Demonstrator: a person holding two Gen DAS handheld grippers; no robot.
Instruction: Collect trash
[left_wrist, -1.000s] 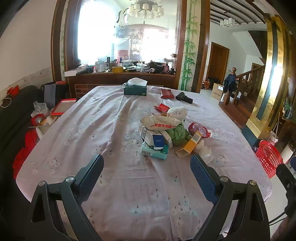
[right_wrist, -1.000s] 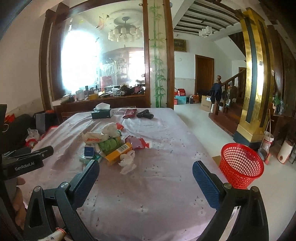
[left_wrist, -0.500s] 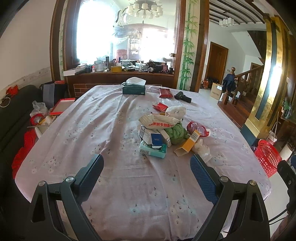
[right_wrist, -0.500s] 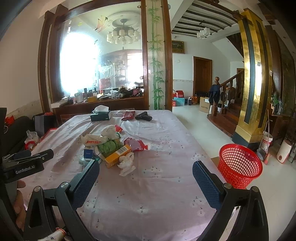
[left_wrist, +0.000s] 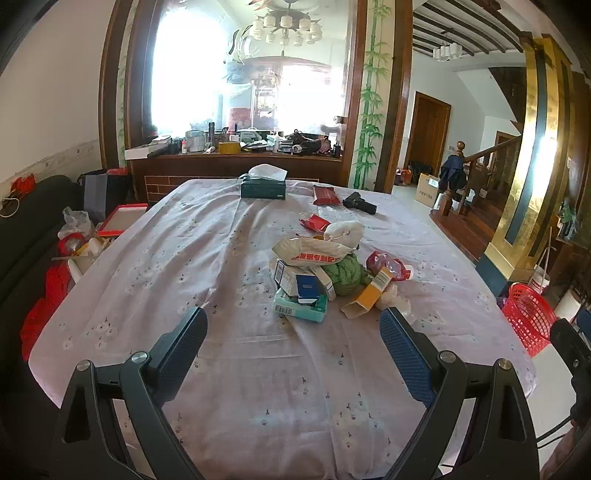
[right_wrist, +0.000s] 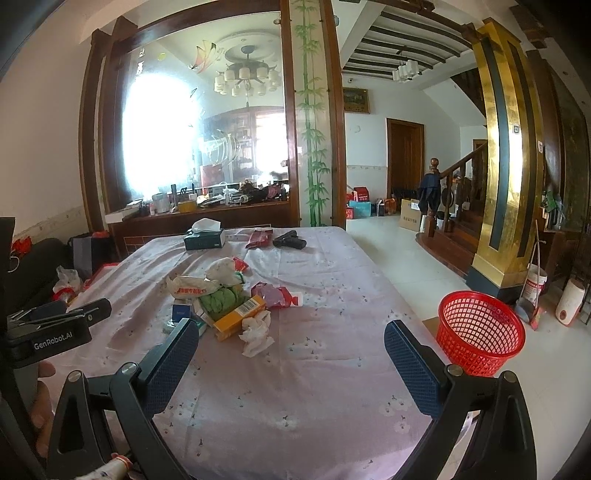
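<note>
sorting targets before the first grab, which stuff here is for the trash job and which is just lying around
For the job:
- crumpled tissue
- orange carton
- white snack bag
- small boxes
- red basket on the floor
- left gripper and right gripper, both open and empty

Just lying about:
- tissue box
- black tool

Your trash sits in one loose heap right of the table's middle. At its near left lies a flat teal packet (left_wrist: 300, 309), with a white-and-blue carton (left_wrist: 295, 281) stacked on it. A crumpled white bag with red lettering (left_wrist: 314, 252) rests on top, a green wad (left_wrist: 345, 273) tucked just right of it. An orange box (left_wrist: 365, 293) lies tilted at the near right, touching a crumpled white tissue (right_wrist: 256, 332). Your red mesh basket (right_wrist: 480, 336) stands upright on the floor, right of the table.
</note>
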